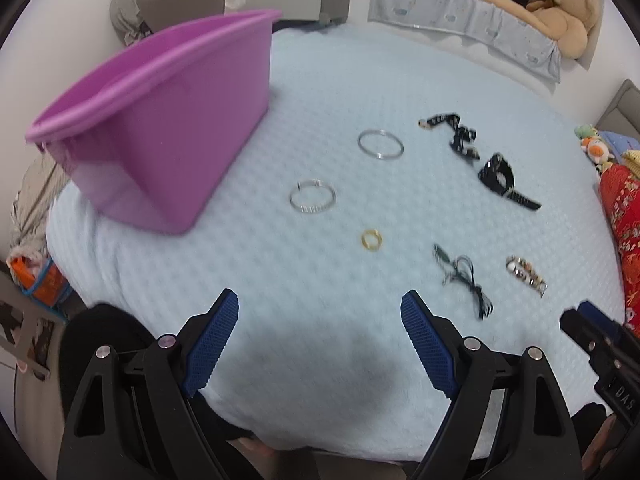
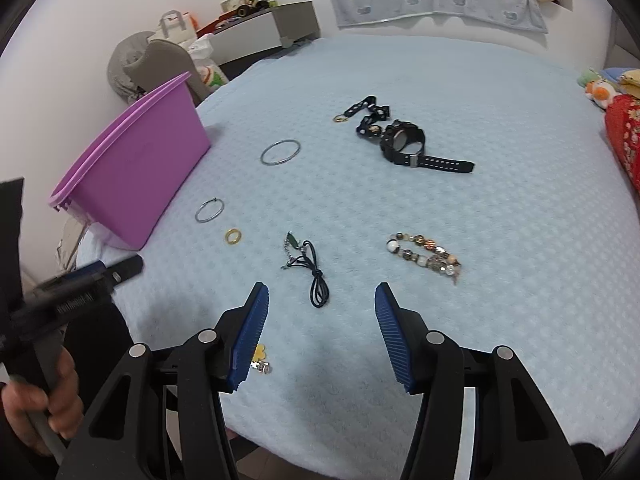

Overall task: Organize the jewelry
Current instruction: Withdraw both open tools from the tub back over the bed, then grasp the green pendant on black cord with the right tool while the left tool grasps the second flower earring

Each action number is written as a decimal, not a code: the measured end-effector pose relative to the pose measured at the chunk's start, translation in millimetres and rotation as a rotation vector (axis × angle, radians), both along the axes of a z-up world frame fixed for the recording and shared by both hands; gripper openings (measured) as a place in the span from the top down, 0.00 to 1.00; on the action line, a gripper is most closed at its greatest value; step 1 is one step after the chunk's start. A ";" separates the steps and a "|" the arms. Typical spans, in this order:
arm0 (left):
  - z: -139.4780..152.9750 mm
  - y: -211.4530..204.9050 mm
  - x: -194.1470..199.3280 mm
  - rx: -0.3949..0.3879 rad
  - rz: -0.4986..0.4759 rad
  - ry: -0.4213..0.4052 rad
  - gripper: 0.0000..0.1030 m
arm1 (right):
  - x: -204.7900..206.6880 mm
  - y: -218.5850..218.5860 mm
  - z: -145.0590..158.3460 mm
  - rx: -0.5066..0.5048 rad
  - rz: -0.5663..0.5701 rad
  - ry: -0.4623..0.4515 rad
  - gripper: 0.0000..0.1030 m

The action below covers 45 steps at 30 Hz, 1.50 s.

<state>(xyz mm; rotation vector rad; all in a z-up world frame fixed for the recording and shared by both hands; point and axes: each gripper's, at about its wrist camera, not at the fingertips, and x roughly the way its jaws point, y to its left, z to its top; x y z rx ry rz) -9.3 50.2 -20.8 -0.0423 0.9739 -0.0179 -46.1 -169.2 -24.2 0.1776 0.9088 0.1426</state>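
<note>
Both tools hang over the near edge of the bed (image 2: 500, 184), which is covered in a pale blue blanket. The left gripper (image 1: 320, 320) stands with its blue pads wide apart and nothing between them; the right gripper (image 2: 322, 316) is likewise spread wide and empty. A purple bin (image 1: 168, 128) rests at the left edge of the bed; its interior is hidden in both views, so whether it holds anything cannot be told. Seven pieces lie loose on the blanket: a large silver bangle (image 2: 281, 152) and a smaller silver hoop (image 2: 209, 210) just beside the bin, a gold ring (image 2: 233, 236) nearer the front edge, a black cord necklace (image 2: 310, 270) directly ahead of the right gripper, a beaded bracelet (image 2: 426, 254) to its right, and, toward the middle of the bed, a black chain bracelet (image 2: 366, 114) touching a black wristwatch (image 2: 408, 144). A small yellow charm (image 2: 261, 358) lies beside the right gripper's left pad. Sorting appears barely begun, if at all.
</note>
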 end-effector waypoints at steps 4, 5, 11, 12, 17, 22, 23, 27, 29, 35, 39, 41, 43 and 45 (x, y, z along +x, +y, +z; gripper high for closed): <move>-21.2 -15.7 -9.4 0.022 0.000 0.019 0.21 | 7.3 1.1 -11.1 0.007 0.046 -0.013 0.48; -26.0 -19.2 -10.4 0.030 0.001 0.025 0.21 | 10.0 2.2 -14.4 0.007 0.064 -0.016 0.48; -49.7 -31.5 -16.1 0.045 0.021 0.062 0.21 | 24.6 5.6 -36.9 -0.015 0.150 0.001 0.48; -51.9 -33.2 -17.6 0.046 0.023 0.066 0.21 | 26.4 5.1 -40.5 -0.014 0.162 0.005 0.48; -65.6 -52.5 -30.0 0.073 -0.019 0.088 0.21 | 33.9 3.6 -55.1 -0.011 0.200 0.028 0.48; -74.6 -64.5 -34.5 0.079 -0.040 0.099 0.21 | 40.3 4.6 -64.8 -0.005 0.228 0.030 0.48; -77.1 -65.2 -34.6 0.081 -0.036 0.102 0.21 | 41.9 5.3 -66.7 -0.008 0.235 0.031 0.48; -89.5 -68.8 -33.7 0.079 -0.027 0.142 0.21 | 49.0 9.4 -74.7 -0.032 0.264 0.043 0.48; -92.2 -69.7 -33.8 0.071 -0.021 0.148 0.21 | 52.4 11.1 -78.7 -0.041 0.275 0.051 0.48; -97.1 -71.6 -32.6 0.061 0.009 0.142 0.21 | 62.3 18.5 -85.3 -0.073 0.313 0.061 0.49; -99.2 -74.4 -30.4 0.068 0.011 0.137 0.21 | 67.2 26.0 -89.6 -0.106 0.339 0.067 0.49; -98.0 -73.8 -30.6 0.061 0.013 0.132 0.21 | 69.5 28.0 -93.0 -0.118 0.345 0.074 0.49; -93.1 -72.9 -31.8 0.043 0.011 0.112 0.21 | 70.2 27.2 -94.0 -0.109 0.344 0.073 0.49; -89.4 -73.8 -32.9 0.041 0.009 0.100 0.21 | 70.8 24.1 -93.8 -0.086 0.338 0.072 0.49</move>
